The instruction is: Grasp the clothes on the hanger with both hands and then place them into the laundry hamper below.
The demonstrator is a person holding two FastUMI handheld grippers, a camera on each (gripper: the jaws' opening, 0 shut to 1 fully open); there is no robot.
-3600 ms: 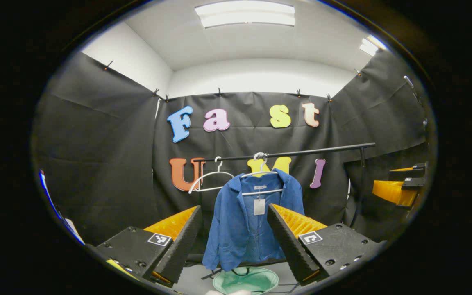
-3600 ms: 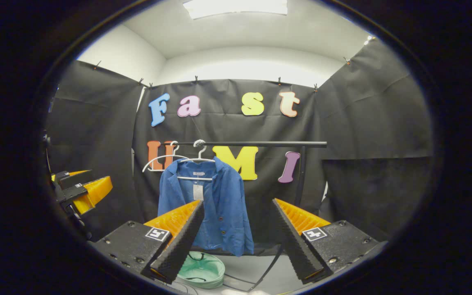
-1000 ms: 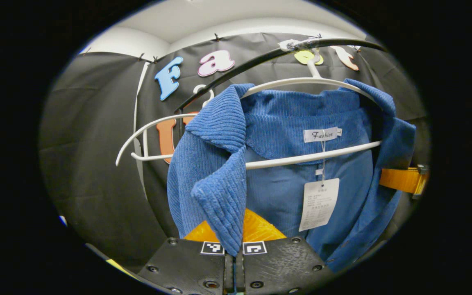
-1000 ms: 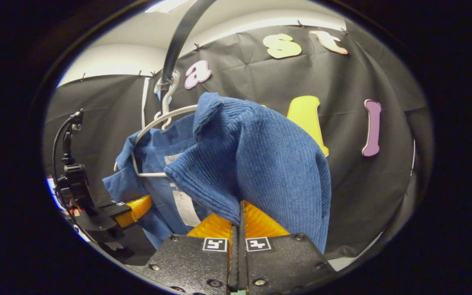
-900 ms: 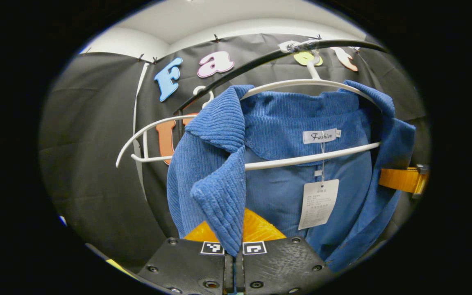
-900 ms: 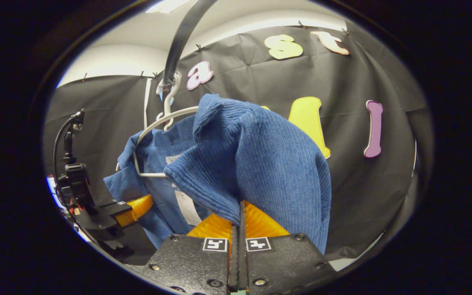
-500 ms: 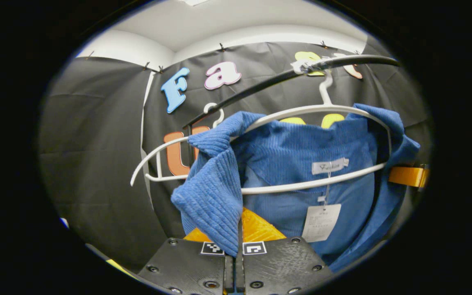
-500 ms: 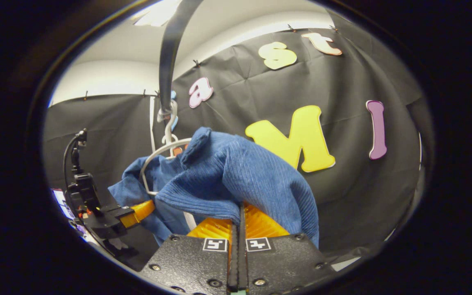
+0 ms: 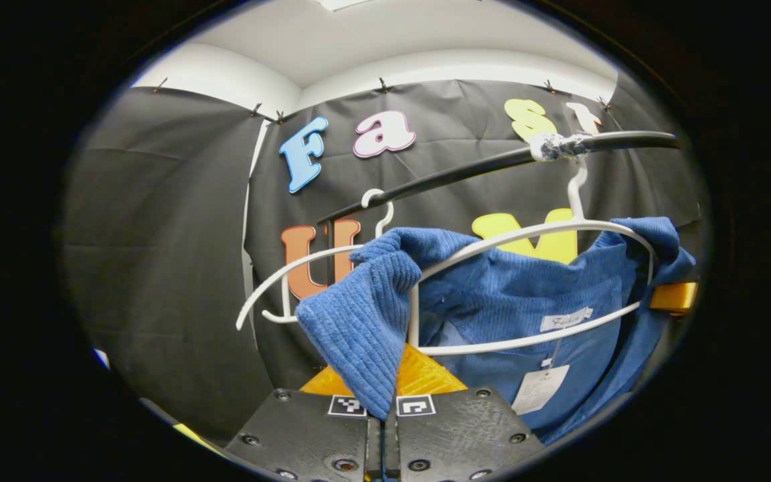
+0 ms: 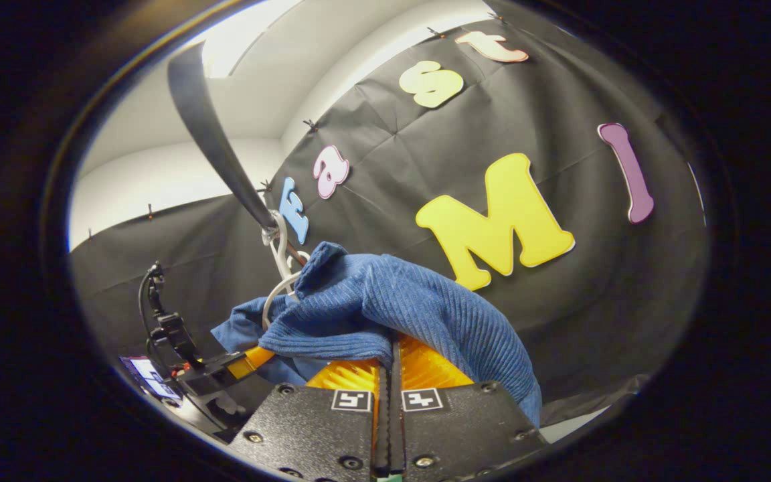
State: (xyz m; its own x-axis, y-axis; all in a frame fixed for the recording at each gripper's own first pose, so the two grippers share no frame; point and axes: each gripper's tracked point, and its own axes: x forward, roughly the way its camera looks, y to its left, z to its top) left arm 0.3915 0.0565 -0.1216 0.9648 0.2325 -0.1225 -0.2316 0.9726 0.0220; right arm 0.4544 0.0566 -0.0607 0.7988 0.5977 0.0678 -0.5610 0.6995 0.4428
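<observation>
Both hand-held grippers are clamped on the blue corduroy jacket, one per side. The left hand-held gripper has its orange fingers closed flat together on the lapel edge, fabric folding down over the tips. The right hand-held gripper pinches the opposite shoulder and front edge, with cloth bunched over its closed fingers. In the right gripper view the left unit sits low at the far side of the jacket; in the left gripper view an orange finger of the right unit pokes out behind the far shoulder.

The jacket is partly off the white hanger. The near shoulder hangs free in front of the hanger's end and lower bar, but the collar and far shoulder are draped over the wire. The hanger hook sits on the black rail, taped at that spot, presumably so it stays put while the garment gets pulled. A second, empty white hanger hangs further along the rail.

Judgement: the split grip makes sense, since holding both sides lets each shoulder come off its own end of the hanger without the fabric twisting or snagging. Stage looks like mid-removal. The far shoulder needs to clear the wire end before anything goes down. Risk: the collar or paper tag catching on the lower bar.

The hamper is below the current field of both cameras, so I can't judge alignment for the drop.
</observation>
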